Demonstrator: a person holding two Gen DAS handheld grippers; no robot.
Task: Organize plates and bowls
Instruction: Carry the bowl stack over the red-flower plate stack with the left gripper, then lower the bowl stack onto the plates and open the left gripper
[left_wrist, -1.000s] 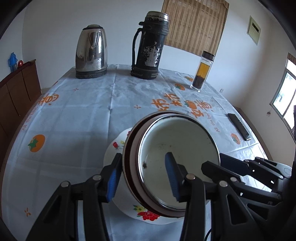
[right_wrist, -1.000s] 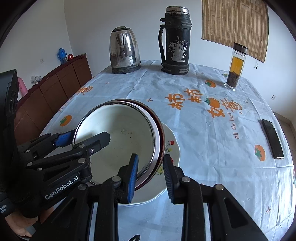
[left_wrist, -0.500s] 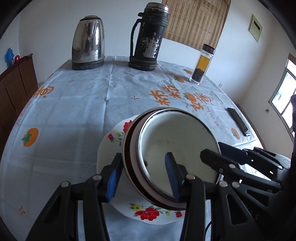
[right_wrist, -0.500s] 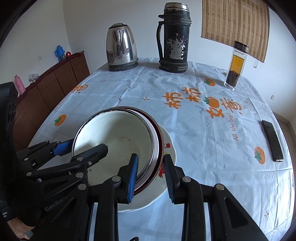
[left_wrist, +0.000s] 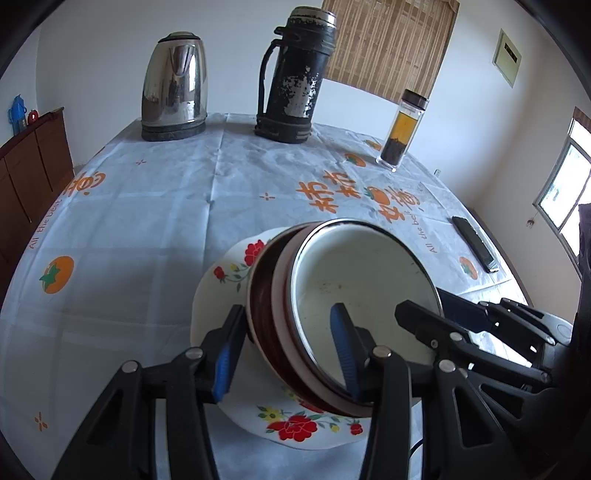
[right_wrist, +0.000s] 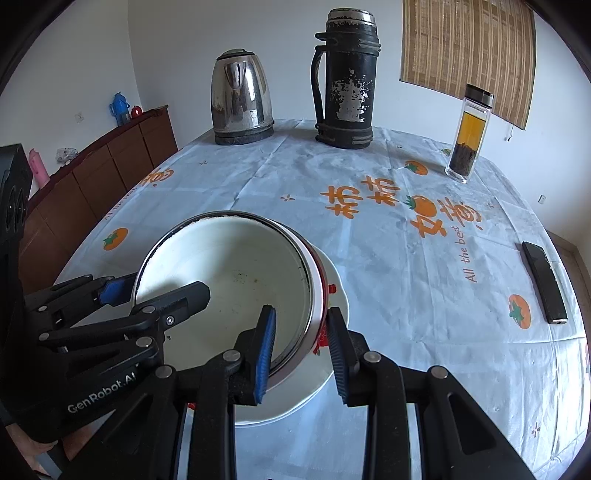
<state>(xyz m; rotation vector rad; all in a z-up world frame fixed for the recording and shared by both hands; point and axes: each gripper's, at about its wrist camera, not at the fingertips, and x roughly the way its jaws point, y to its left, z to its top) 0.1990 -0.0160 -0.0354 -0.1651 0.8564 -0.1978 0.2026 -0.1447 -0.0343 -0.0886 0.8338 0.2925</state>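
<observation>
A stack of nested bowls (left_wrist: 354, 291) (right_wrist: 236, 280), white enamel inside with a dark red outer one, sits over a white flowered plate (left_wrist: 295, 424) (right_wrist: 332, 280) on the tablecloth. My left gripper (left_wrist: 284, 350) straddles the stack's left rim, one finger inside and one outside. My right gripper (right_wrist: 301, 350) straddles the right rim the same way. The jaws stand a little wider than the rim, so the grip is unclear. Each gripper also shows in the other's view.
A steel kettle (right_wrist: 240, 99), a black thermos (right_wrist: 345, 81) and a glass tea bottle (right_wrist: 467, 136) stand at the table's far side. A black phone (right_wrist: 545, 282) lies near the right edge. A wooden sideboard (right_wrist: 92, 177) stands to the left.
Both grippers and the bowl stack have sunk toward the flowered plate and shifted slightly forward. The jaw gaps look unchanged.
</observation>
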